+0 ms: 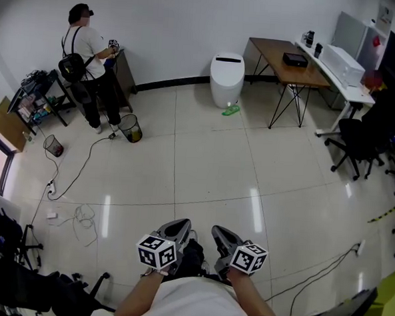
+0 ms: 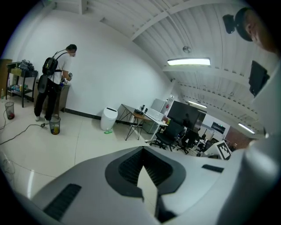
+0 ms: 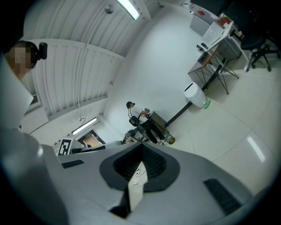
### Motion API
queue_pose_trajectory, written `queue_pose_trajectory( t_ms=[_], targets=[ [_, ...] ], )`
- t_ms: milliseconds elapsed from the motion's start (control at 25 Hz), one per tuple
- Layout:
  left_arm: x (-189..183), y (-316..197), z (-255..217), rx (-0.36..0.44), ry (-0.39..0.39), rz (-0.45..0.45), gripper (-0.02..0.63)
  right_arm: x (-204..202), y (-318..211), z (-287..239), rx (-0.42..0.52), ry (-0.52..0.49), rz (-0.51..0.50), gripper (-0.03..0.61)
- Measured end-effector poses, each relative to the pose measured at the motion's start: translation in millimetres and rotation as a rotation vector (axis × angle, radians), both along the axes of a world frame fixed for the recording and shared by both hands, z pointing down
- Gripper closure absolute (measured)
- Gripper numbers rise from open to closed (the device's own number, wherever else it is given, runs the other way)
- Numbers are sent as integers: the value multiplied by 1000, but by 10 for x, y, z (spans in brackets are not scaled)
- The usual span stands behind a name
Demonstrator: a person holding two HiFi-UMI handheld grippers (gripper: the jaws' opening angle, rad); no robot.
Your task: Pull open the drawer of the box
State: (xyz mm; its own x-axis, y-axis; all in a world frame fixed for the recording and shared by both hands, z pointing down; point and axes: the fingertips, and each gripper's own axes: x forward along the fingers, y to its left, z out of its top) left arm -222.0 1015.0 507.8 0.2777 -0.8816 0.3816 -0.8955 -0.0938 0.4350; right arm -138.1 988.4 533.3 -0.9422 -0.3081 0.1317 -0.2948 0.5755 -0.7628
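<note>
No box with a drawer shows in any view. Both grippers are held close to the person's body, low in the head view, above bare floor tiles. My left gripper (image 1: 180,225) has its jaws closed tip to tip with nothing between them, and it shows the same in the left gripper view (image 2: 142,151). My right gripper (image 1: 218,233) is shut and empty too, its jaws meeting at the tip in the right gripper view (image 3: 141,147). The marker cubes sit just behind the jaws.
A person (image 1: 84,43) stands at a cabinet at the back left, beside a shelf cart (image 1: 38,94) and two small bins (image 1: 130,128). A white bin (image 1: 227,79), a wooden table (image 1: 283,59) and office chairs (image 1: 359,140) stand at the back right. Cables (image 1: 80,213) lie on the floor.
</note>
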Motion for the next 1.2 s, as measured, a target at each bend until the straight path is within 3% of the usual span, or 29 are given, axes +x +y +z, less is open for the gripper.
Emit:
queue_pose_trajectory(
  t_ms=[280,560,800,1040,1200],
  targets=[
    [118,-468,61,-11,14,53,612,170,-456,6,-4,-10,82,591],
    [303,-1276,94,-22,19,123,612,472,-1161,30,-16,-26,183,591],
    [513,-2133,44,-3,12,211,612,695,-1991,44,33,33,275,591],
    [604,-3035,-136,34,129,249,612,919,-2824,-154,93,70,375,591],
    [714,-3528,-195,39,118,291,612,1094,-3219,-234,140,160,450,591]
  ],
)
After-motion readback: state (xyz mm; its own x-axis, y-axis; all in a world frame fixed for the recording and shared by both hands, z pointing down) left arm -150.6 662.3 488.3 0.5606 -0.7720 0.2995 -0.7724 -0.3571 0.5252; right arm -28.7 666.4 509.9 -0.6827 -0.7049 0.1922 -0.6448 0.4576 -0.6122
